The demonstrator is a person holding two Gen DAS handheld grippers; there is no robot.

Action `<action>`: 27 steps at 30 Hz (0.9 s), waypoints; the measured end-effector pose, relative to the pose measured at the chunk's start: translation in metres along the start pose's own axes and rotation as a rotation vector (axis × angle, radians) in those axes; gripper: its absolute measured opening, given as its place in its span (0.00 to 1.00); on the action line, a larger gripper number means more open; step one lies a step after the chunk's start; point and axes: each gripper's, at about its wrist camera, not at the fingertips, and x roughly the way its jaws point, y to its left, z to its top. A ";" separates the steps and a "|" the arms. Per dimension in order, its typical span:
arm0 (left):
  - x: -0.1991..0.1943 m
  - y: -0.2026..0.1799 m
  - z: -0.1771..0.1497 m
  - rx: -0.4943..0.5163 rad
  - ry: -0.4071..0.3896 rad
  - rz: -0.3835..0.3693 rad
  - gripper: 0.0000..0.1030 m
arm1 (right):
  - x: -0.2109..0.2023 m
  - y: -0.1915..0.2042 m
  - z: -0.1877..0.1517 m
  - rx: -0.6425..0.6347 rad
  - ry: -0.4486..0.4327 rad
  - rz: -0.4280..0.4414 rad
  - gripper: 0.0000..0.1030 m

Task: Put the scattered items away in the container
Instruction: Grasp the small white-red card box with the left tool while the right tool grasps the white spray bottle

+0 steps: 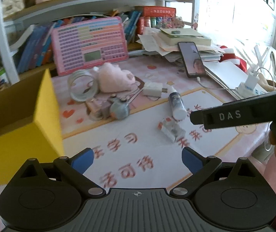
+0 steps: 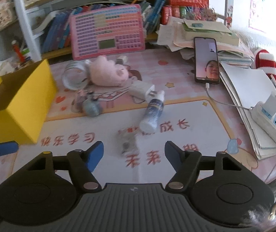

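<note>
My right gripper (image 2: 134,150) hangs half open over the table (image 2: 186,141), nothing between its blue pads. Just ahead of it, almost centred in the gap, lies a small crinkled packet (image 2: 127,142), its long axis running away from me. Just beyond that lies a white bottle (image 2: 152,114), base toward me, nozzle pointing away. My left gripper (image 1: 138,158) is open and empty too; from it the packet (image 1: 171,129) and bottle (image 1: 176,104) sit ahead and to the right, so I judge the right hand nearer. Further back lie a charger (image 2: 140,89), a plush (image 2: 107,72) and a tape roll (image 2: 73,77). The yellow box (image 2: 16,104) stands at far left.
</note>
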 end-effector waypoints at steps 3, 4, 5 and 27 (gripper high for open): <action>0.018 -0.009 0.009 0.029 0.010 -0.014 0.94 | 0.017 -0.013 0.012 0.005 0.008 -0.008 0.61; 0.022 -0.012 0.012 0.037 0.016 -0.019 0.94 | 0.023 -0.017 0.015 0.007 0.014 -0.010 0.61; 0.026 -0.015 0.014 0.041 0.021 -0.023 0.94 | 0.028 -0.020 0.018 0.009 0.021 -0.010 0.60; 0.113 -0.048 0.041 0.069 0.150 -0.076 0.80 | 0.119 -0.049 0.067 -0.015 0.114 0.062 0.60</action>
